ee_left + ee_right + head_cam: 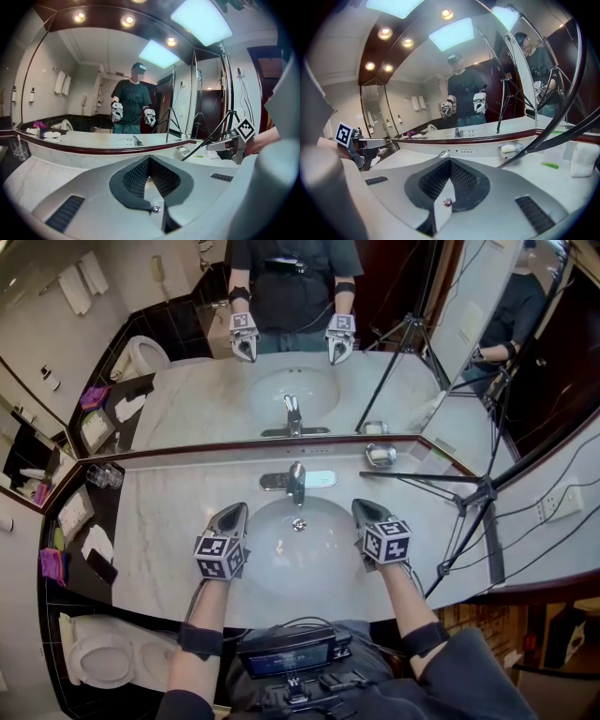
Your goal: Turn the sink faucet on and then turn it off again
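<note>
Landmark for all positions is the faucet (296, 482). It is chrome and stands at the back rim of the basin (281, 554), on the marble counter (178, 521) just in front of the mirror (281, 343).

My left gripper (240, 509) is left of the faucet and nearer me, over the basin's left rim. It points toward the faucet but does not touch it. The jaws are together, tips meeting, with nothing between them. In the left gripper view my own jaws cover the faucet completely, and only its reflection shows above them.

My right gripper (359, 506) is right of the faucet and nearer me, over the right rim, not touching the faucet. The jaws are together and empty. In the right gripper view only a sliver of the faucet's top clears the jaw tips.

Other items:
- The drain (299, 524) is just in front of the faucet.
- The soap dish (380, 455) is right of the faucet against the mirror and holds a pale bar.
- The tripod (422, 479) is right of the faucet, with one leg running across the counter.
- The glasses (105, 476) are far left of the faucet. I cannot make out how many there are.
- The toilet (103, 657) is well left of the faucet and nearer me.

I cannot tell whether water is running or how the lever is set. The faucet is too small in the head view and is blocked in both gripper views.
</note>
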`<move>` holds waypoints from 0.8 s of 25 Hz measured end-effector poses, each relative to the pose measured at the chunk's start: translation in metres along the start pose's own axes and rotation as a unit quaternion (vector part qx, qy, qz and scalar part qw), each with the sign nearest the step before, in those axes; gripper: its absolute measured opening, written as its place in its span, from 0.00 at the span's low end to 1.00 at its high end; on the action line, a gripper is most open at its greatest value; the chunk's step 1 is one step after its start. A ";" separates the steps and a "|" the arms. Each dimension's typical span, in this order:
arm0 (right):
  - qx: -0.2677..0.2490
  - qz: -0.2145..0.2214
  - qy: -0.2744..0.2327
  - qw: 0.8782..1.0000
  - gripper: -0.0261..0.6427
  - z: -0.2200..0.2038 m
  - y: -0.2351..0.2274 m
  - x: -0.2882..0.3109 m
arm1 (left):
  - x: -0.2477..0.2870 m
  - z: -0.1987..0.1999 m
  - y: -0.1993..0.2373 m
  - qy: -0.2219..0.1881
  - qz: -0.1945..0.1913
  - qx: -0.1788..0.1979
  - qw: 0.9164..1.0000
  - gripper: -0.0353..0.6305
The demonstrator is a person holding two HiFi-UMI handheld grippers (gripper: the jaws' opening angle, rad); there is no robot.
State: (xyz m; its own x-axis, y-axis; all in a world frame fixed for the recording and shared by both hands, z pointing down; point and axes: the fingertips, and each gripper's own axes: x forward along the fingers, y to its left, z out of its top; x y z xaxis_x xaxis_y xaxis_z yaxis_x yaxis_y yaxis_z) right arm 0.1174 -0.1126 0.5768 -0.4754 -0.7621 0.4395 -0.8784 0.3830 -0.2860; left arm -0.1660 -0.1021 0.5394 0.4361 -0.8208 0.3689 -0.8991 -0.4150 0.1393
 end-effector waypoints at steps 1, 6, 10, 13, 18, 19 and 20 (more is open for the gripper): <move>0.000 0.000 0.000 1.000 0.07 -0.001 -0.001 0.000 | 0.000 -0.001 0.000 0.001 0.001 -0.003 1.000 0.05; -0.011 0.001 0.006 1.000 0.07 -0.005 -0.001 0.002 | -0.004 -0.001 0.004 -0.003 0.006 -0.014 1.000 0.05; -0.039 0.003 0.012 0.999 0.07 -0.008 0.000 0.007 | -0.004 -0.002 0.006 -0.001 0.011 -0.011 1.000 0.05; -0.109 -0.004 0.017 0.994 0.07 -0.009 0.001 0.014 | -0.003 -0.004 0.006 0.004 0.013 -0.007 1.000 0.05; -0.232 -0.018 0.027 0.972 0.07 0.000 0.011 0.026 | -0.002 -0.006 0.008 0.008 0.017 -0.007 1.000 0.05; -0.254 -0.018 0.028 0.967 0.08 0.002 0.013 0.029 | -0.002 -0.006 0.009 0.008 0.018 -0.008 1.000 0.05; -0.276 -0.018 0.029 0.961 0.08 0.003 0.015 0.033 | -0.002 -0.005 0.010 0.008 0.019 -0.008 1.000 0.05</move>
State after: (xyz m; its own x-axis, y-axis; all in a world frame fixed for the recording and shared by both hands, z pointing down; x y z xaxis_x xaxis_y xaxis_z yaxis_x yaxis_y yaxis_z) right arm 0.0889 -0.1332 0.5846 -0.4319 -0.7562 0.4915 -0.7793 0.5872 0.2188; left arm -0.1764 -0.1027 0.5449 0.4004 -0.8301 0.3882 -0.9158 -0.3765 0.1396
